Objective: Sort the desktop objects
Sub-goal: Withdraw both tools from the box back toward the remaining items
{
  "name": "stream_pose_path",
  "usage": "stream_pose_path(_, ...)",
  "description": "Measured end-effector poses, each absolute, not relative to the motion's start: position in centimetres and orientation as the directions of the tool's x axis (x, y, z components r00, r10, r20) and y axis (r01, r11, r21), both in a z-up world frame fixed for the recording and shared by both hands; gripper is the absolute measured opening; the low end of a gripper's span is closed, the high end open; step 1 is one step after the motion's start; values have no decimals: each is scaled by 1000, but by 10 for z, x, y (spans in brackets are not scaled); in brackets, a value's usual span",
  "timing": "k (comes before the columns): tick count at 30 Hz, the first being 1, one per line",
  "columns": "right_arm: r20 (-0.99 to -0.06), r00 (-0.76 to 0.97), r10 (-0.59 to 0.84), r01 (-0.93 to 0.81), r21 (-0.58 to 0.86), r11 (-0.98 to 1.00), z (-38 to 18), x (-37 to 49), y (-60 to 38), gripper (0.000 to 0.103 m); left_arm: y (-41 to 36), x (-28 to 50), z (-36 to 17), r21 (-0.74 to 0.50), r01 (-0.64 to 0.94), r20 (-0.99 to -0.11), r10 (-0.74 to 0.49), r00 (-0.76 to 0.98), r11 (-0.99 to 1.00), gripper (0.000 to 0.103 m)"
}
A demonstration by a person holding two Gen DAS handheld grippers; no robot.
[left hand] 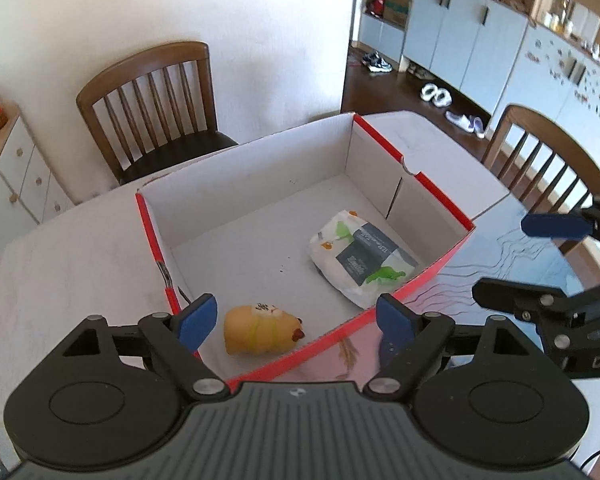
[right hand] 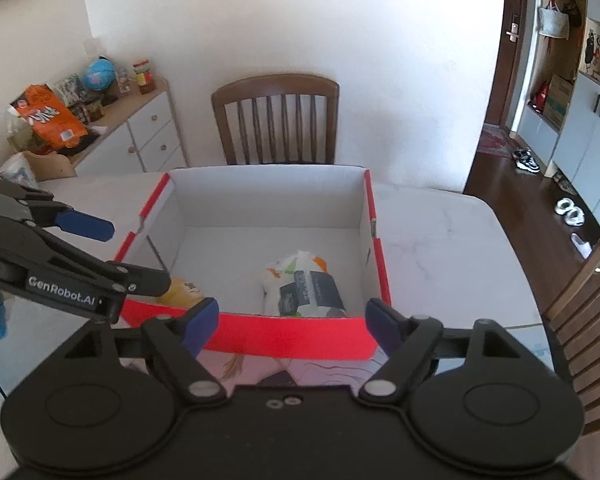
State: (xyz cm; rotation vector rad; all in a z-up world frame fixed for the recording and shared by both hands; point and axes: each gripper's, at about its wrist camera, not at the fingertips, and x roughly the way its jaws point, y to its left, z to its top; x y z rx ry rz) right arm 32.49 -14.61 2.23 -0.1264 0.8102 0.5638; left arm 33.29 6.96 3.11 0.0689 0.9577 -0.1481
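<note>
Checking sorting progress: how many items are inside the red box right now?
2. A yellow plush toy lies in the red box's near-left corner; a white packet lies toward its right side. Nothing else shows on the box floor.

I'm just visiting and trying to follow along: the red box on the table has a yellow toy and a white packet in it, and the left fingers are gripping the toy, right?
Not quite. The left gripper holds nothing: its fingers stand open above the yellow toy, as the left wrist view shows. The toy and the white packet do lie in the red box on the table.
</note>
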Motion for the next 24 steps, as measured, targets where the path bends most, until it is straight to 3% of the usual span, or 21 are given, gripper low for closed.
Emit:
stream_pose_path(3, -704, 553, 444, -531, 112, 840, 26, 317, -151, 84, 70, 324, 33, -10, 130, -805, -85, 587, 991, 103)
stream_pose_path(24, -652, 570, 499, -542, 158, 825, 44, 260, -188, 85, 50, 240, 50, -18, 96, -732, -79, 677, 995, 103)
